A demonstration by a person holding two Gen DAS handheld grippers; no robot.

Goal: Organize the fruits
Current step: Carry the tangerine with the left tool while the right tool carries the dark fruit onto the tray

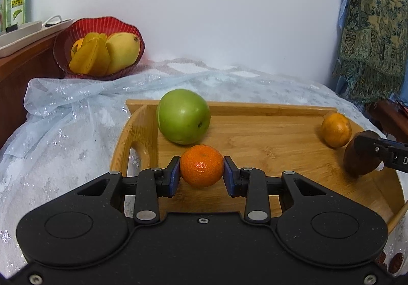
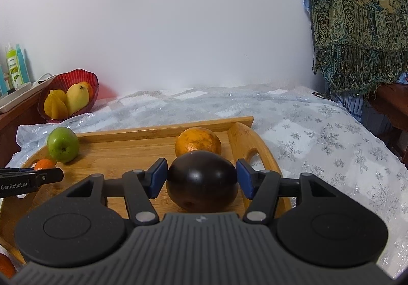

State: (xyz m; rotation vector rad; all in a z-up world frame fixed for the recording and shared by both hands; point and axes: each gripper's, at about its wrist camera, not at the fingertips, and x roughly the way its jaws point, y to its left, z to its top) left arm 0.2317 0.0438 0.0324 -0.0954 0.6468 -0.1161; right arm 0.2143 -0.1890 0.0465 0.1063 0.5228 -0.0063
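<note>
Gripping the mandarin (image 1: 202,165) across its middle suits it: light, round, with a soft dimpled peel that gives, so gentle pressure should do. The left gripper (image 1: 202,169) has its fingers (image 1: 174,173) clamped on it above the wooden tray (image 1: 267,137). The right gripper (image 2: 202,178) fingers grasp a dark, glossy, firmer-looking fruit (image 2: 202,179), beside an orange (image 2: 198,141) and green apple (image 1: 183,116).

1. A tray (image 1: 255,137) lies on the cloth-covered table (image 1: 63,132).
2. On the tray, the apple (image 1: 183,117) sits far left, a mandarin (image 1: 202,166) just before it.
3. An orange (image 2: 198,142) sits far right, a dark fruit (image 2: 202,184) directly before it (touching or not, unclear).
4. A bowl (image 1: 76,27) stands behind the tray, leftward.
</note>
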